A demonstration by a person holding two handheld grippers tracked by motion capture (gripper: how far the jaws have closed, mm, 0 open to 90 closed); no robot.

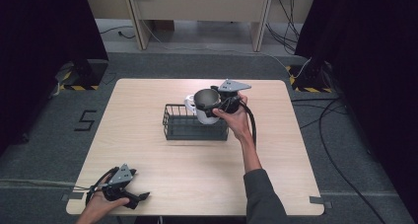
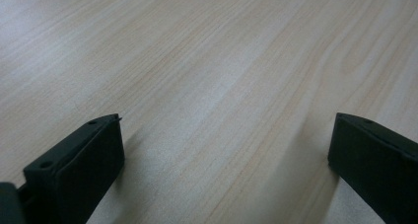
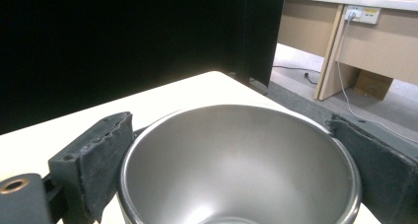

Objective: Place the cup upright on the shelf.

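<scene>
A cup with a steel inside (image 1: 206, 99) hangs over the right end of a black wire basket (image 1: 190, 129) in the high view, tilted a little. My right gripper (image 1: 215, 106) is shut on it, one jaw on each side of the rim. The right gripper view looks down into the steel cup (image 3: 236, 169), with the right gripper (image 3: 231, 135) pressed against its wall on both sides. A white rounded part (image 1: 189, 101) sticks out at the cup's left; I cannot tell whether it is a handle or another cup. My left gripper (image 1: 139, 199) rests open at the table's near left corner, and the left gripper (image 2: 224, 135) holds nothing.
The basket stands at the middle of the light wooden table (image 1: 148, 150). Black curtains flank the table on both sides. Cables (image 1: 340, 160) trail over the grey floor at the right. A desk with sockets (image 3: 362, 14) stands beyond the far edge.
</scene>
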